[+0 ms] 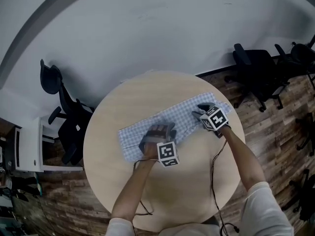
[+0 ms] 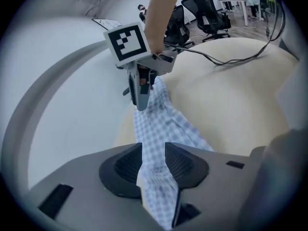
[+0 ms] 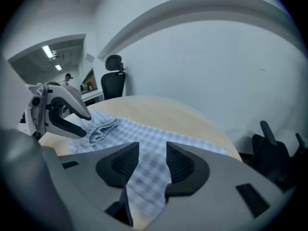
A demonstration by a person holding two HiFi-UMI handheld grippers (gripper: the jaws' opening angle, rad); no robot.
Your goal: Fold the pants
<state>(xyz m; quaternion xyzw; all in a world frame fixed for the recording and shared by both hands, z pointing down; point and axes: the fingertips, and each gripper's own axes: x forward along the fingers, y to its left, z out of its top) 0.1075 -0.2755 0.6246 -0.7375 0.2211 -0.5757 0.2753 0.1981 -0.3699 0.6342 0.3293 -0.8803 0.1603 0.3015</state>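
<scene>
Blue-and-white checked pants (image 1: 187, 114) lie stretched across the round wooden table (image 1: 147, 195). My left gripper (image 1: 156, 132) rests on their middle part. In the left gripper view its jaws (image 2: 153, 165) stand apart with a strip of the checked cloth (image 2: 163, 119) running through the gap, and the pads do not visibly pinch it. The cloth is bunched into wrinkles (image 3: 103, 126) beside the left gripper (image 3: 87, 125). My right gripper (image 1: 203, 109) sits over the pants' right end, open, with flat cloth (image 3: 159, 138) showing under its jaws (image 3: 153, 165).
Black office chairs stand at the right (image 1: 256, 68) and the left (image 1: 69, 117) of the table. A white cabinet (image 1: 27, 146) is at the far left. Cables (image 1: 214, 181) trail from both grippers over the table's near half.
</scene>
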